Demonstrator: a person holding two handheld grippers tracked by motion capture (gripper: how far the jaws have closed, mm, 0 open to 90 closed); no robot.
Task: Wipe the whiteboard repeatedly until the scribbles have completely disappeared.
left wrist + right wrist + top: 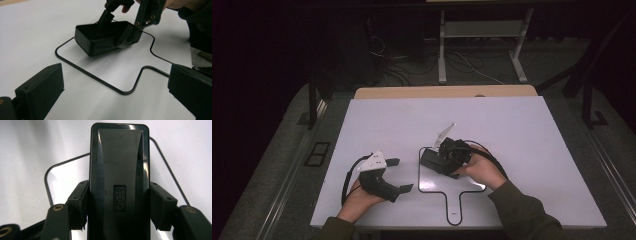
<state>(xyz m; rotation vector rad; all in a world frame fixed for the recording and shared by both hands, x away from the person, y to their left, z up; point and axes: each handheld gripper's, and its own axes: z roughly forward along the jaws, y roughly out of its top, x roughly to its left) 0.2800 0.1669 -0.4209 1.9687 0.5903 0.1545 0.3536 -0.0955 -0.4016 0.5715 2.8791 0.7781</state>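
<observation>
A black oblong box (119, 177) with a "deli" logo on its top sits between the jaws of my right gripper (119, 207), which is shut on its long sides. In the high view the box (431, 160) rests tilted on the white board, inside a black outline (447, 192) drawn with a handle shape, and my right gripper (447, 156) holds it from the right. The left gripper view has the box (100, 37) ahead with the right gripper's fingers (130, 35) on it. My left gripper (399, 175) stands open to the left of the outline, with nothing between its jaws.
The white board (492, 130) lies on a wooden table (444, 92). Beyond the table are a desk frame (482, 30) and loose cables (412, 65) on a dark floor. A person's hands and dark green sleeves (522, 210) come in from the bottom.
</observation>
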